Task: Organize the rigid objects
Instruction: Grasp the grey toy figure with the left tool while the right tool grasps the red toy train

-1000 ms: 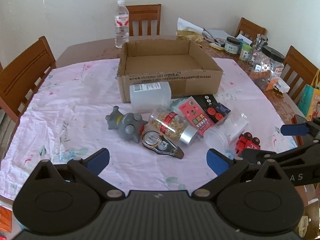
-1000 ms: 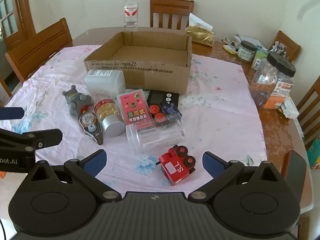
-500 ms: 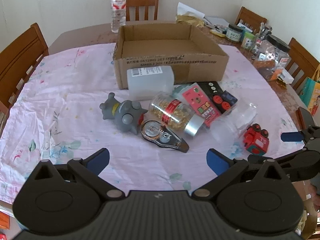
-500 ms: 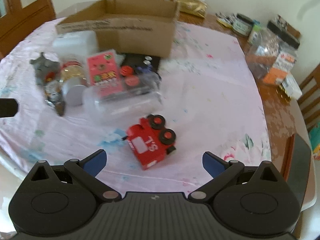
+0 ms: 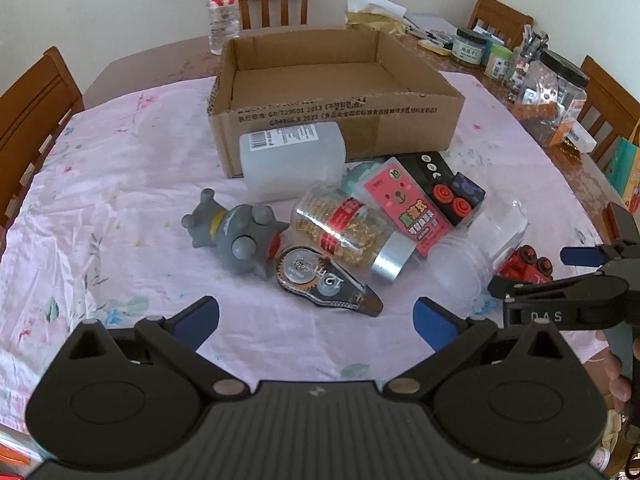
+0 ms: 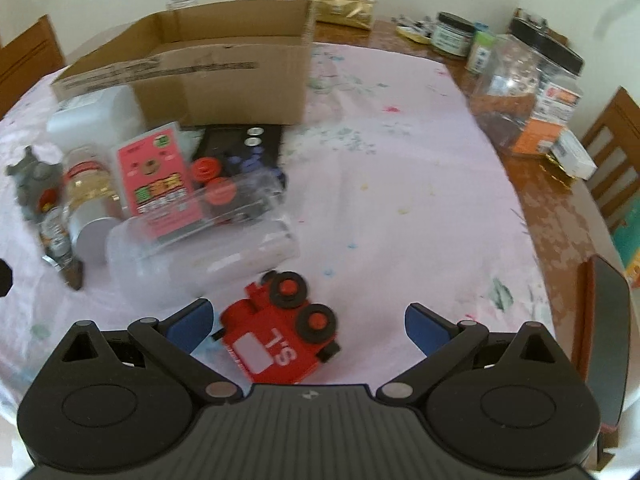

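An open cardboard box stands on the pink cloth, also in the right wrist view. In front of it lie a white bottle, a grey spiky toy, a pill jar, a tape dispenser, a pink card pack, a black game pad and a clear jar. A red toy train lies between my right gripper's open fingers. My left gripper is open and empty, just short of the tape dispenser.
A water bottle stands behind the box. Jars and clutter sit at the table's right side. Wooden chairs ring the table. A dark phone-like slab lies at the right table edge.
My right gripper has moved down and forward, so the red train now sits between its fingers. My left gripper has come closer to the pile. Both stay open.
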Demonstrator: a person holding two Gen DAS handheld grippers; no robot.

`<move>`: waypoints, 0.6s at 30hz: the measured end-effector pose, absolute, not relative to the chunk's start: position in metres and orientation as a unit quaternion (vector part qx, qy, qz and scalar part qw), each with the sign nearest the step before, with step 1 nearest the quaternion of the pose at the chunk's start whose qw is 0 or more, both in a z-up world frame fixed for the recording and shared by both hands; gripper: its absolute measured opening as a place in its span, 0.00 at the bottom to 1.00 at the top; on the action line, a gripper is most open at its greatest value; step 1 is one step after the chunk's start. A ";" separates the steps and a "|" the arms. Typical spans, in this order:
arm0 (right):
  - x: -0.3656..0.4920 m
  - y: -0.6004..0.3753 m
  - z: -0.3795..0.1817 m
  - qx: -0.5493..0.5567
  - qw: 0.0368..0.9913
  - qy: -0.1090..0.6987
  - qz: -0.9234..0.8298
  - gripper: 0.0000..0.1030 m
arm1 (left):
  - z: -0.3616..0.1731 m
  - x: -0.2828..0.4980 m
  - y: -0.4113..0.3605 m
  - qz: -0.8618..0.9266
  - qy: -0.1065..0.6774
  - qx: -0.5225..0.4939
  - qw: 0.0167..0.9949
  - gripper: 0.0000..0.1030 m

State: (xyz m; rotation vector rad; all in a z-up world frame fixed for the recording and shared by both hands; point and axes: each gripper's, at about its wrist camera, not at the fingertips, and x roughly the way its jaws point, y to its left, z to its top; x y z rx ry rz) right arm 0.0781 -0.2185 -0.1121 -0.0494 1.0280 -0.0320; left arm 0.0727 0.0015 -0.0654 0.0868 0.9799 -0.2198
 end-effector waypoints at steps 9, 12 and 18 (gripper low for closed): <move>0.063 -0.240 -0.118 -0.013 0.862 0.506 -0.023 1.00 | -0.074 0.081 0.004 -0.108 0.477 0.065 0.870 0.99; 0.061 -0.247 -0.121 0.000 0.864 0.503 -0.014 1.00 | -0.080 0.084 0.008 -0.107 0.478 0.074 0.869 0.99; 0.054 -0.246 -0.122 0.002 0.873 0.487 -0.020 1.00 | -0.099 0.096 0.023 -0.106 0.475 0.081 0.870 0.99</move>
